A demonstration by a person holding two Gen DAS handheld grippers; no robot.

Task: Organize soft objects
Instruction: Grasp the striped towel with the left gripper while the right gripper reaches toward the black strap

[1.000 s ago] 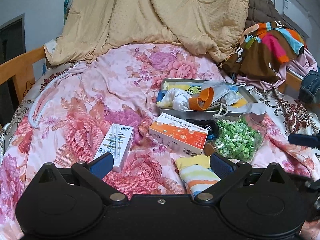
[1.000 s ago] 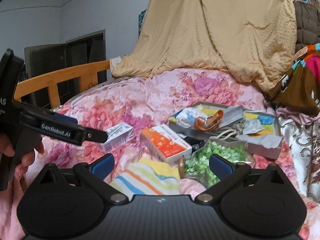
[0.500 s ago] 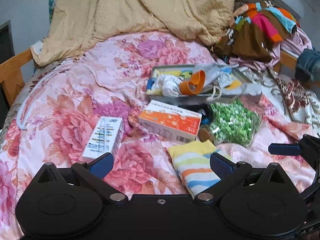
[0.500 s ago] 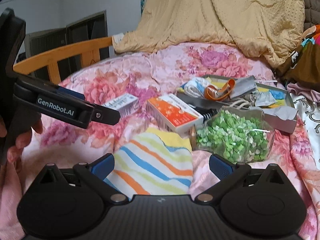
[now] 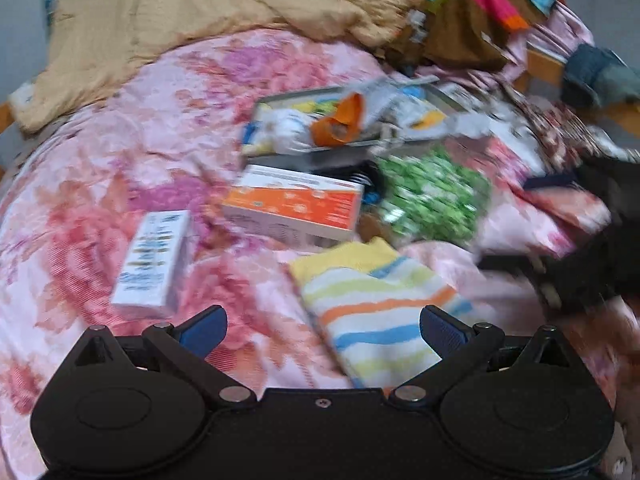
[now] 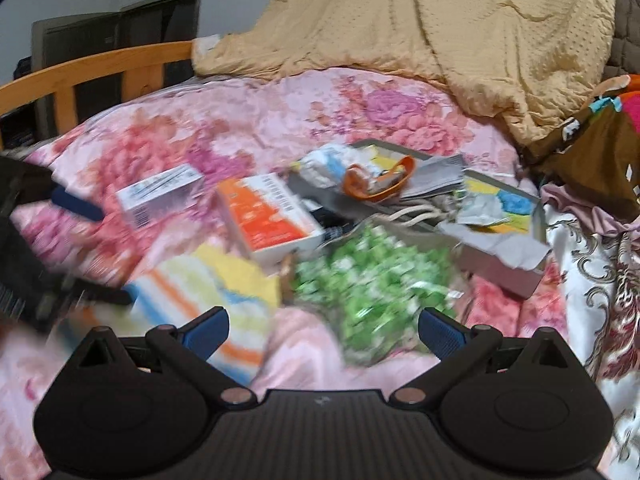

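I count two boxes, orange (image 5: 294,208) and white (image 5: 154,258), one striped towel (image 5: 374,312), one bag of green candies (image 5: 434,198), one tray (image 6: 536,216).

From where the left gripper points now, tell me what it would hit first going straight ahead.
Most likely the striped towel: it lies just ahead of the open left gripper, reaching between the fingers on the right-hand side. The orange box sits beyond. Motion blur makes depth uncertain.

Home bedroom: pink floral quilt (image 6: 280,120) on bed, orange wooden bed rail (image 6: 100,68), heaped beige blanket (image 6: 440,32).
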